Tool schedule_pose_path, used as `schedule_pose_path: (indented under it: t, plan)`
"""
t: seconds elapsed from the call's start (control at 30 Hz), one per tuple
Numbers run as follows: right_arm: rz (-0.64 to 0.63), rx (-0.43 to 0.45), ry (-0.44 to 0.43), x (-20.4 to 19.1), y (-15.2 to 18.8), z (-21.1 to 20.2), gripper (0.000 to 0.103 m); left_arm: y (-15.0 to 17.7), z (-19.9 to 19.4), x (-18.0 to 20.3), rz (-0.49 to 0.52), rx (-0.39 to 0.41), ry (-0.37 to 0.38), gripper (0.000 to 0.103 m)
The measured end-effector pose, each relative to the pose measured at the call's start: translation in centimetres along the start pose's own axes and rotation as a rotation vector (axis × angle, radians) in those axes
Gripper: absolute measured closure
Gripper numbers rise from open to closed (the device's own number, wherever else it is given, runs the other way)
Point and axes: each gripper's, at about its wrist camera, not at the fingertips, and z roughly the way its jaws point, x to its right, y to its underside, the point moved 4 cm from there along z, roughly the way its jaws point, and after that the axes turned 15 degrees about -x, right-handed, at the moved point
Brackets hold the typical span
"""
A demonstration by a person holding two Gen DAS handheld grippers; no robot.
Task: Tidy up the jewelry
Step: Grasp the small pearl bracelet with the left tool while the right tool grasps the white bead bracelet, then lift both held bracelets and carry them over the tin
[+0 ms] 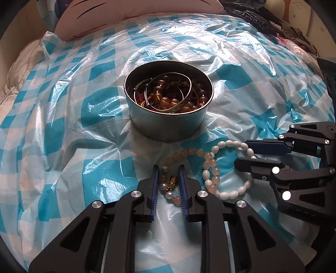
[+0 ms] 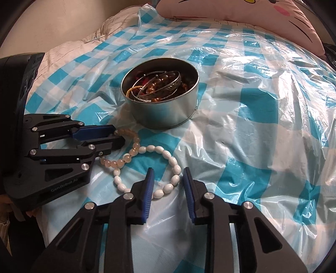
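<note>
A round metal tin [image 1: 168, 126] [image 2: 166, 113] holds several bead strings and wire bangles. In front of it lie a peach bead bracelet [image 1: 210, 162] [image 2: 117, 162] and a white oval-bead bracelet [image 1: 231, 194] [image 2: 168, 155], overlapping. My left gripper [image 1: 168, 170] [image 2: 117, 134] is open, its fingers straddling the peach bracelet's charm end. My right gripper [image 2: 168, 173] [image 1: 243, 153] is open, its fingers straddling the near right part of the white bracelet.
A crinkled blue-and-white checked plastic sheet [image 1: 73, 126] [image 2: 262, 126] covers the bed. A pink cat-face pillow [image 2: 241, 12] [image 1: 136, 12] lies at the back. Dark clothes [image 1: 262, 19] are piled at the back right.
</note>
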Motion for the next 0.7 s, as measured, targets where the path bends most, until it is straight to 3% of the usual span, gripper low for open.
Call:
schedule_pose_path:
  t: [0.07,0.17,0.33,0.5,0.7]
  plan:
    - [0.014,0.016,-0.013,0.2,0.3,-0.4,0.094,0.4,-0.3,0.2,0.001,0.010,0.002,0.090]
    - [0.057,0.054,-0.075,0.4,0.9,-1.7,0.095,1.0,-1.2,0.4,-0.015,0.036,0.036,0.096]
    - [0.191,0.141,-0.299,1.6,2.0,-4.2,0.095,2.0,-3.7,0.4,-0.068,0.131,0.134,0.096]
    - [0.284,0.243,-0.463,2.4,2.9,-6.2,0.095,3.0,-5.4,0.8,-0.104,0.203,0.182,0.096]
    - [0.304,0.329,-0.513,2.1,3.3,-7.9,0.095,4.0,-6.7,1.3,-0.123,0.256,0.180,0.096]
